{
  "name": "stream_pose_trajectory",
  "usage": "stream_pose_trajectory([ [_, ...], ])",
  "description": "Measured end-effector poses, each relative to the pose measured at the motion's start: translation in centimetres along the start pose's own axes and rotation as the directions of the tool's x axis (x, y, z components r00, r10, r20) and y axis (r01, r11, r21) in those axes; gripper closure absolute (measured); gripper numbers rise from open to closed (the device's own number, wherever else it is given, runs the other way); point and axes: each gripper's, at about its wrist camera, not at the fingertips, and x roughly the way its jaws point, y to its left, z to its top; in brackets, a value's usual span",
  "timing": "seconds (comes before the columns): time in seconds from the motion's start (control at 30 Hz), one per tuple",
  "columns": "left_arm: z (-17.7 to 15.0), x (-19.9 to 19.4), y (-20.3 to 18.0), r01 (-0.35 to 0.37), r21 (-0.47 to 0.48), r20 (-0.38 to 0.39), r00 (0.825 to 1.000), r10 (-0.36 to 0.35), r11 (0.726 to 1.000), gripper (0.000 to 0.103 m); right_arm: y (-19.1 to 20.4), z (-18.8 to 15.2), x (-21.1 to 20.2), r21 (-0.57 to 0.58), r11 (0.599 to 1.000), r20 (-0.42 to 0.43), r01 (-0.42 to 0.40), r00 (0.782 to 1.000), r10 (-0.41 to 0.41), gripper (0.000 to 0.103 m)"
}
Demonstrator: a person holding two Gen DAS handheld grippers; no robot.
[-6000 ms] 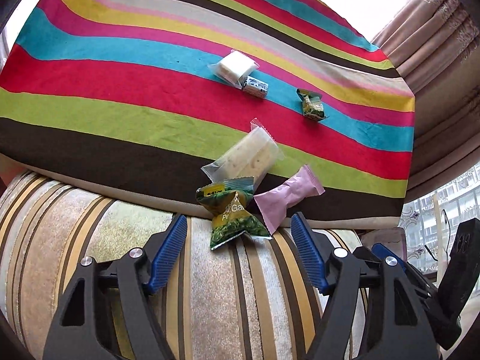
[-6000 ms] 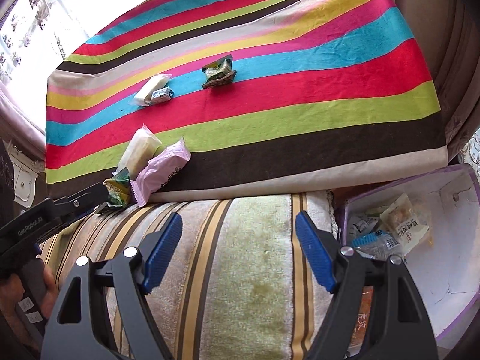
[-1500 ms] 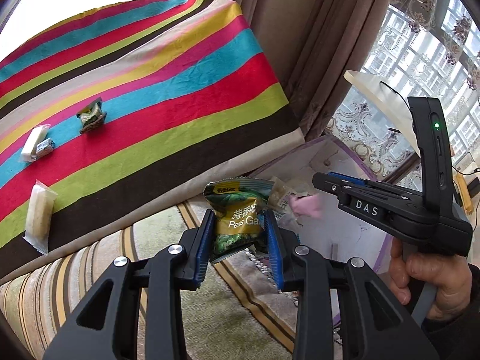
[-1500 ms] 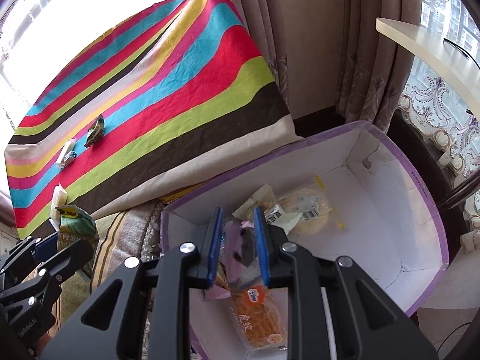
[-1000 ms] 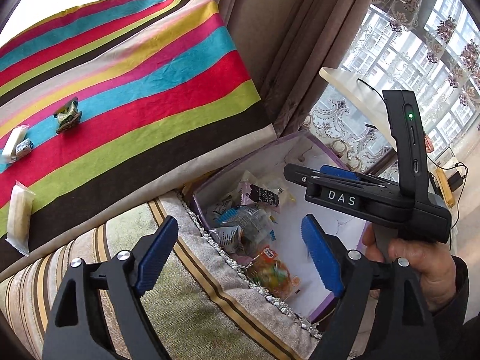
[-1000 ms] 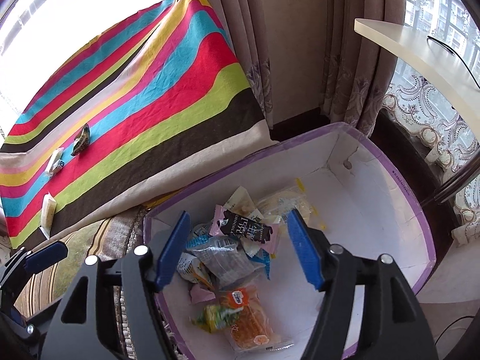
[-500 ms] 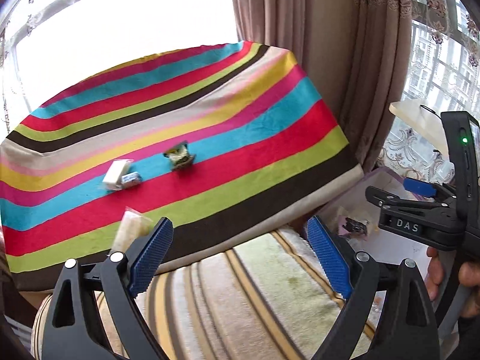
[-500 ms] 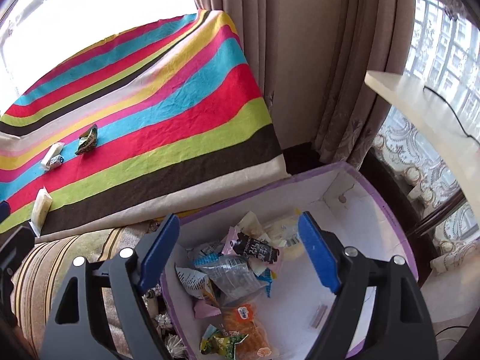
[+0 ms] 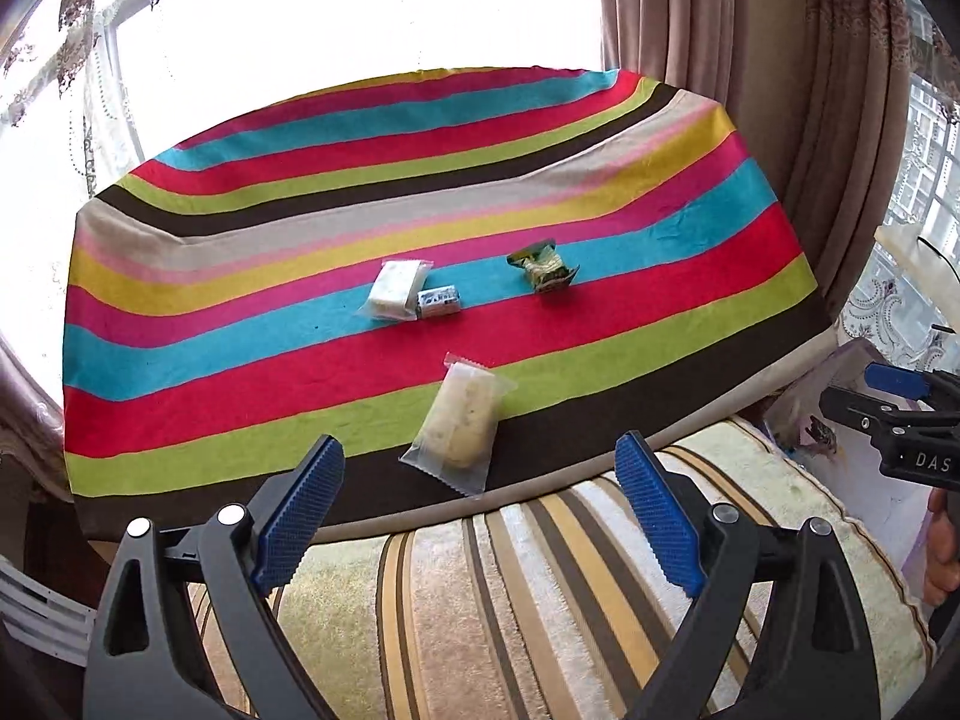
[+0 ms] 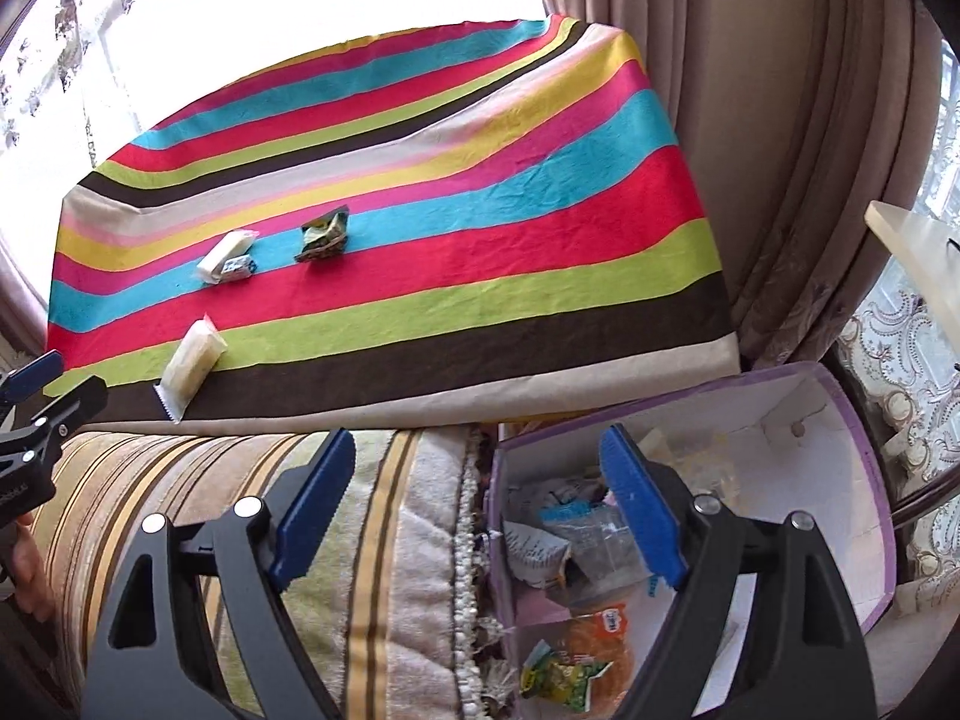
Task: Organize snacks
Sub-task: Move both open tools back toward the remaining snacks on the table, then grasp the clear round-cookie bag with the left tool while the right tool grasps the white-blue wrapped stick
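On the striped cloth [image 9: 252, 354] — four snack packets [image 9: 459, 429], apparently unobstructed.

You have four snack packets on the striped cloth [image 9: 240, 360]: one long clear pouch of pale biscuit [image 9: 459, 429] at lower centre of the left wrist view, one white packet [image 9: 393, 289] at mid-frame, one small silver-and-blue candy [image 9: 439, 301] touching it, and one crumpled green wrapper [image 9: 543, 265] to their right. You have one purple-rimmed box [image 10: 864, 438] at lower right of the right wrist view; its heaped packets overlap too much to count.
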Motion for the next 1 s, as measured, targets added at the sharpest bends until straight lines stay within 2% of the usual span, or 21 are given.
stream_pose_trajectory([
  [0.17,-0.5,1.3,2.1,0.064,-0.068,-0.051,0.996,-0.067,0.996,0.016,2.7,-0.1,1.1,-0.064,0.998,-0.035,-0.026,0.999,0.024,0.019],
  [0.27,-0.6,2.3,2.5,0.106,-0.096,-0.085,0.99,-0.114,0.99,0.026,3.5,0.3,1.8,-0.067,0.997,-0.056,-0.039,0.998,0.035,0.019],
  [0.37,-0.5,3.5,2.9,0.117,-0.105,-0.111,0.985,-0.128,0.988,0.031,4.1,0.8,2.6,-0.067,0.997,-0.077,-0.046,0.996,0.041,0.019],
  [0.83,1.7,10.2,2.1,0.123,-0.006,-0.229,0.966,-0.121,0.992,0.035,5.3,3.1,5.9,-0.05,0.999,-0.125,-0.012,0.992,0.006,0.019],
  [1.0,2.1,11.8,2.2,0.118,0.011,-0.25,0.962,-0.112,0.993,0.044,6.2,4.3,7.3,-0.047,0.999,-0.137,-0.013,0.991,0.007,0.019],
])
